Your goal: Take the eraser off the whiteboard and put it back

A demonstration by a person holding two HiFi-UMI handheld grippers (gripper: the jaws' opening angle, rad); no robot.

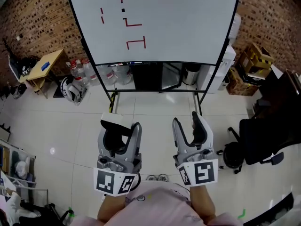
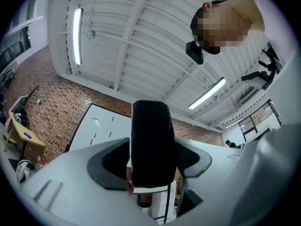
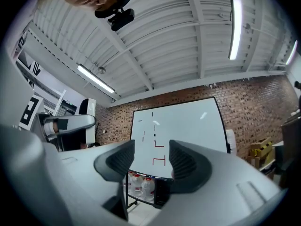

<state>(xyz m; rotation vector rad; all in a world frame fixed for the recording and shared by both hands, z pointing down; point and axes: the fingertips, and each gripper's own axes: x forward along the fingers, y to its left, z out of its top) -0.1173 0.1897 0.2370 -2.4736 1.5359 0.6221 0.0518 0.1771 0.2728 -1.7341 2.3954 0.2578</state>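
Black-felted eraser [image 2: 150,145] clamped in your left gripper [image 1: 121,129], while your right gripper [image 1: 186,122], jaws apart, holds nothing, facing the whiteboard [image 1: 178,22].

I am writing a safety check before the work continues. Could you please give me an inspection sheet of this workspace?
Surface: whiteboard upright on a stand, with red marks and a small black square on it.
Job's things: eraser is off the board, clamped between the left jaws.
Clutter: water jugs and what looks like a helmet on the floor; cardboard boxes at the right.
Grippers: left gripper shut on the eraser; right gripper open, nothing between its jaws.
Cables: nothing seen.
Surroundings: brick wall, yellow table, black office chair.
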